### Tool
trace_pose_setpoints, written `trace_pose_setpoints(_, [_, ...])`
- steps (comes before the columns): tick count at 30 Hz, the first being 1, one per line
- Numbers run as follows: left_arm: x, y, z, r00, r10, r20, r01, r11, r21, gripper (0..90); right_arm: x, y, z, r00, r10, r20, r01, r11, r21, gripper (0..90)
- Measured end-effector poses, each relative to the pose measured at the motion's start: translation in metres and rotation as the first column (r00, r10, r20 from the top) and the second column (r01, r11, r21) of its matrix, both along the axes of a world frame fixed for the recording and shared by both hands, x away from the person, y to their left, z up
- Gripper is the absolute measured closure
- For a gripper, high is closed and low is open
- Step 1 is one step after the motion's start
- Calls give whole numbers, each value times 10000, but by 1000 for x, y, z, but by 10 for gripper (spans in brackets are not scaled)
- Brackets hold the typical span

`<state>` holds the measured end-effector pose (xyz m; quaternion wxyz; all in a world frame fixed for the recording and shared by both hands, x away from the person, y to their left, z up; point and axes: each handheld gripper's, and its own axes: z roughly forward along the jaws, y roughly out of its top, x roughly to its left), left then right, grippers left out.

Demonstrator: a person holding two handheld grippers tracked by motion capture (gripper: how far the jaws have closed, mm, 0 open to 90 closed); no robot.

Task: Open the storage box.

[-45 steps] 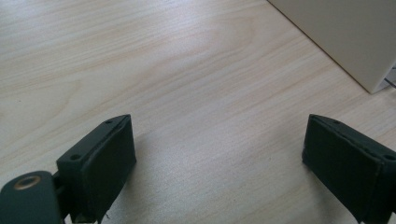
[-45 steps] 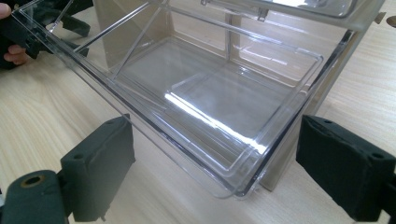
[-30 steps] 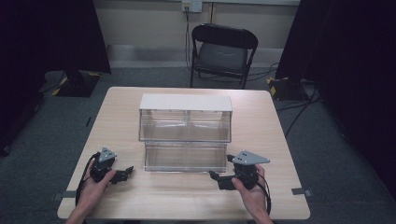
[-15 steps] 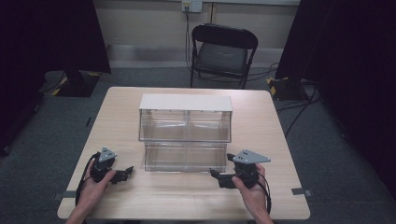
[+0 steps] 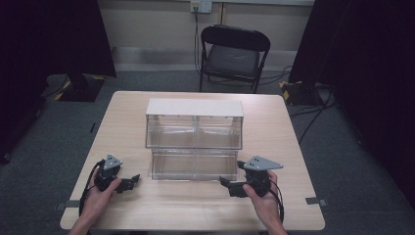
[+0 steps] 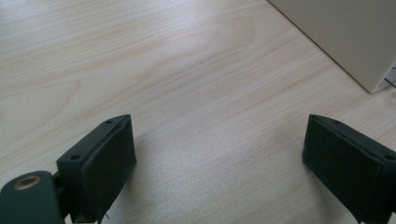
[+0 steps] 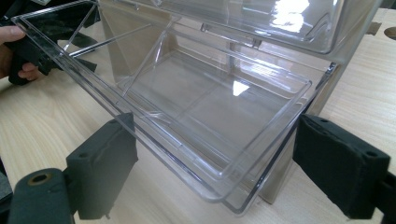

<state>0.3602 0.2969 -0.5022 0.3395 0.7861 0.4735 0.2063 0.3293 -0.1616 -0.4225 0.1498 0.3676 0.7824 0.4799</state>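
Pale wood table (image 5: pixel 195 205) stands on grey carpet, with a black folding chair (image 5: pixel 234 55) beyond its far edge. On it, the left gripper (image 5: pixel 128 183) rests in the person's left hand (image 5: pixel 100 197), jaws spread wide over bare wood and gripping nothing; the beige side of the cabinet (image 6: pixel 345 37) sits off to its upper right. The right gripper (image 5: pixel 230 185), in the right hand (image 5: pixel 262 198), is likewise wide open and empty, its jaws either side of the near corner of the clear drawer (image 7: pixel 187 107) without visibly touching it. That drawer is tipped out from the bottom of the clear cabinet (image 5: pixel 194 125) and holds nothing. Both upper compartments look empty too.
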Motion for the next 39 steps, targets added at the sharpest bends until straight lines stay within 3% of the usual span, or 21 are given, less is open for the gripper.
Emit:
trace_pose_setpoints(26, [0,0,0,10000,-1,-1,1,10000,3,89,2,0,10,9999,102,63,-102,9999,3,121])
trace_pose_setpoints(39, [0,0,0,10000,-4,-2,4,10000,-1,89,5,-2,13,9998,-174,92,173,9998,106,111])
